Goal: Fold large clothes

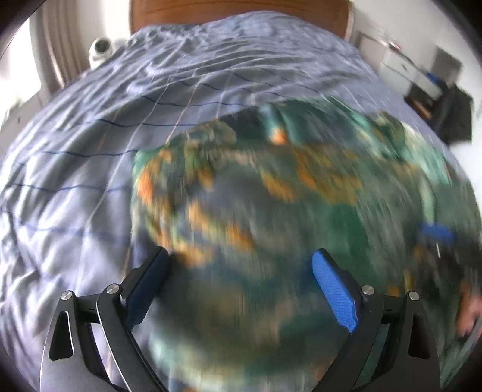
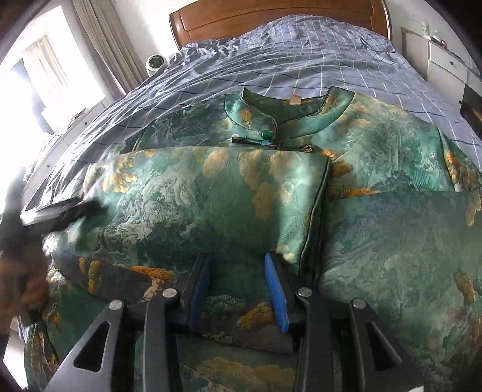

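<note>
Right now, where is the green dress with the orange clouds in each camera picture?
Left wrist view: the green dress fills the middle and right, blurred, beyond the open left gripper.
Right wrist view: it fills the middle and bottom, its collar above centre; the right gripper pinches a fold.
Shared landmark: the wooden headboard, top of both.

The dress (image 2: 229, 193) is green brocade with gold-orange clouds and a green bead button (image 2: 266, 134). The bedsheet (image 2: 301, 57) is grey-blue with a thin checked grid. The headboard (image 2: 271, 15) is brown wood.
</note>
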